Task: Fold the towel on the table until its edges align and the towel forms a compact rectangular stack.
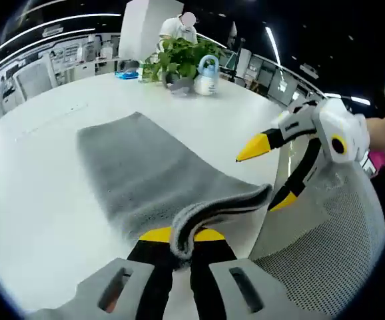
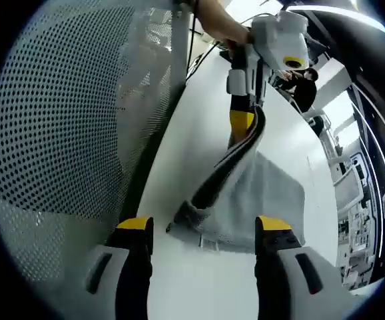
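The grey towel (image 1: 146, 180) is lying on the white table (image 1: 39, 200), extending from centre toward 6 o'clock in the left gripper view. The left tongs (image 1: 181, 235) are clenching its dark-banded near edge and lifting it into a fold. The right tongs (image 2: 202, 230) are standing released, with the towel's corner between the jaws but untouched. The cloth is sagging and rolling, so it is judged light, soft and limp, not slippery; edges and corners are offering the best hold. The table is looking smooth and hard. A potted plant (image 1: 182, 57) and a bottle (image 1: 207, 77) are standing at 12 o'clock, well apart. A mesh chair (image 1: 326, 247) is sitting at 4 o'clock.
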The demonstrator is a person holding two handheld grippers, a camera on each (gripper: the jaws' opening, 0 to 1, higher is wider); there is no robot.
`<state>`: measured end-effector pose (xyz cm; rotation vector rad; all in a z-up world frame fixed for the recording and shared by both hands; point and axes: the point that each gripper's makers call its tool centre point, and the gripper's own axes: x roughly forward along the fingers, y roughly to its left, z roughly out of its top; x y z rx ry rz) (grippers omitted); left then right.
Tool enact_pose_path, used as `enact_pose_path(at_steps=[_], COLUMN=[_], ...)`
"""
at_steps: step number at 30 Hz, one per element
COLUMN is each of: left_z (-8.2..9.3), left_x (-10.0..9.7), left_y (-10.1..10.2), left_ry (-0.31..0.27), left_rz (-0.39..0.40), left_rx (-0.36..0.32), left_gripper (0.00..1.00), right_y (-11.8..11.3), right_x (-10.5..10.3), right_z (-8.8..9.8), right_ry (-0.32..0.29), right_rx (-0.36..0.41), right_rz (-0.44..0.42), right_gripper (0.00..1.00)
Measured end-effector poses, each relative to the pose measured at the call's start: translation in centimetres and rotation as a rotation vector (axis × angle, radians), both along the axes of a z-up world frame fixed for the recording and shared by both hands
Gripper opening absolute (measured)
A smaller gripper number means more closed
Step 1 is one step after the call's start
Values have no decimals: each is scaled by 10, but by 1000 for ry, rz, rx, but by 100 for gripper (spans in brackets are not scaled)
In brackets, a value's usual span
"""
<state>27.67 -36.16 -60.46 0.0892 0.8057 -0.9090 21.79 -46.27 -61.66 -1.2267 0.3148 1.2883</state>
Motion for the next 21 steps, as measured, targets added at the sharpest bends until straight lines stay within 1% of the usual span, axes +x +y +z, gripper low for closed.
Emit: enact_pose_path(at_steps=[1,3,4,5,6,7,8,9,12,16,17,18,19,21], left_z=[1,2,2,1,0,-1,-1,-2,-4,-3,-3,-3,-3,-3], left_x=[1,1,1,1,0,-1,-2,-3,-3,-1,-1,1,1,1], left_y=[0,1,1,1,1,0,0,-1,2,6,7,8,9,11], left_ry=[6,21,23,27,31,32,30,28,19,17,17,16,17,16], left_rz=[5,18,18,20,19,15,9,2,-6,7,11,16,21,23], left_rx=[-10,-32,-34,-36,-35,-30,-24,-19,0,5,6,7,8,11], left_gripper=[7,7,7,7,7,7,7,7,7,7,7,7,7,7], right_y=[0,1,-2,-5,-5,-5,-3,0,7,11,11,12,13,16], right_x=[3,7,11,13,14,17,16,15,14,10,8,6,4,1], right_z=[-1,-5,-7,-9,-9,-8,-7,-5,3,1,0,-1,1,5], right_ry=[-9,-33,-69,-81,-98,-129,-127,-123,-133,-122,-110,-84,-75,-52], right_rx=[-1,-26,-70,-110,-137,-159,-165,-165,-150,-145,-140,-117,-106,-63], right_rz=[1,32,66,83,112,148,168,199,232,258,253,237,234,222], right_gripper=[61,61,60,59,55,53,50,44,28,18,14,8,3,3])
